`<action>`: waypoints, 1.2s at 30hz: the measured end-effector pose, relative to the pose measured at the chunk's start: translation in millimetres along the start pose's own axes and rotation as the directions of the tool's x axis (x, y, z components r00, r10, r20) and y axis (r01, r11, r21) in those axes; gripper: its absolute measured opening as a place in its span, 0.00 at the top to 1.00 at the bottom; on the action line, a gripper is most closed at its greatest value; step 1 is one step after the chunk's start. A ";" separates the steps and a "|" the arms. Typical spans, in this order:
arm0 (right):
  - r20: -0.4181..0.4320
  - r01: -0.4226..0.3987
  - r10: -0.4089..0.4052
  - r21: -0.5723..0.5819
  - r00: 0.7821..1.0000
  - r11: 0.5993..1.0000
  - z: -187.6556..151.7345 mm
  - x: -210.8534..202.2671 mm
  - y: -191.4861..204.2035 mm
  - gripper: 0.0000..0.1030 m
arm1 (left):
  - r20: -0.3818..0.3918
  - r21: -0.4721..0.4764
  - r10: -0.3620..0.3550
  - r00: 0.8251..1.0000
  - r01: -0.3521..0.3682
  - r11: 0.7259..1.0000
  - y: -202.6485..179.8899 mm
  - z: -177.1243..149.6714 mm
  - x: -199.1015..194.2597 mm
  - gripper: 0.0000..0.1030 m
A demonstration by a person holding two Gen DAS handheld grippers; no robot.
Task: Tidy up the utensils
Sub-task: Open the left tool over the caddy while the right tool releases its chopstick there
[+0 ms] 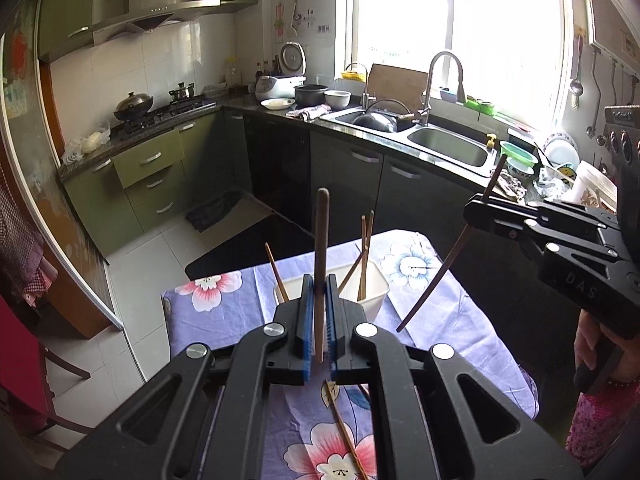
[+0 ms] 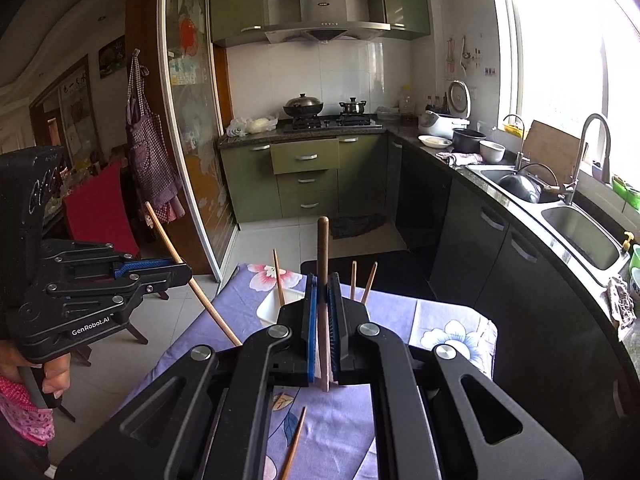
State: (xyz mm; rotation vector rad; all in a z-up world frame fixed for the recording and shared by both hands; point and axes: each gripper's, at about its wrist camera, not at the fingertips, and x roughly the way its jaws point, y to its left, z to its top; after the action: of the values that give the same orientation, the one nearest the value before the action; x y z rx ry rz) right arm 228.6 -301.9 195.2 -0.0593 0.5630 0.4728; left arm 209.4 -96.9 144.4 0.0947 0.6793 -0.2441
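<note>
1. While both claws hang above the floral tablecloth [image 1: 224, 312], my left claw [image 1: 319, 320] sits at the lower centre of its own view, blue pads clamped on a light wooden chopstick [image 1: 320, 264] that stands upright between them.
2. My right claw [image 2: 325, 328] is likewise closed on a darker chopstick [image 2: 323, 280], upright at the centre of its view.
3. Seen from the left wrist, the right claw [image 1: 476, 206] enters at the right edge, and its dark chopstick [image 1: 436, 276] slants down toward the cloth.
4. Seen from the right wrist, the left claw [image 2: 182, 270] sits at the left edge, with its pale chopstick [image 2: 192, 280] slanting down to the right.
5. A white container [image 1: 376, 284] stands on the cloth just beyond the pads, with 3 chopsticks [image 1: 365, 256] leaning inside it.
6. 1 loose chopstick [image 1: 344, 432] lies flat on the cloth at the bottom of the frame, under my left claw.
</note>
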 end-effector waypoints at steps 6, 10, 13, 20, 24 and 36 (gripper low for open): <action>0.042 -0.012 0.011 0.025 0.999 1.000 33.6 10.4 -15.7 0.94 | 0.055 -0.005 0.021 0.998 -0.020 1.000 1.1 40.7 2.6 0.94; 0.043 -0.009 0.008 0.042 0.999 0.999 47.1 30.5 -28.0 0.94 | 0.038 -0.010 0.047 0.998 -0.047 0.999 4.3 51.5 27.6 0.94; 0.011 -0.009 0.008 0.055 1.000 0.998 47.1 53.4 -35.9 0.94 | 0.005 -0.019 0.053 0.999 -0.053 0.998 8.9 48.3 50.5 0.94; -0.072 -0.002 0.006 0.064 0.997 0.998 22.4 102.5 -41.7 0.94 | -0.076 -0.032 0.046 0.996 -0.049 0.998 19.2 30.0 88.6 0.94; -0.100 -0.003 0.010 0.069 0.995 0.998 10.9 117.5 -41.5 0.94 | -0.091 -0.038 0.048 0.995 -0.052 0.998 23.0 23.3 96.1 0.87; -0.012 -0.005 0.006 0.036 1.000 0.999 -12.6 45.5 -28.9 0.87 | -0.039 -0.030 0.044 0.998 -0.045 0.999 13.1 -2.0 39.6 0.69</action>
State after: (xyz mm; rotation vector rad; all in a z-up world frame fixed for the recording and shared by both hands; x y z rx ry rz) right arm 269.0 -311.1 158.5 -0.0257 0.5835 0.4679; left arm 241.3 -91.5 117.9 0.0851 0.7179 -0.1892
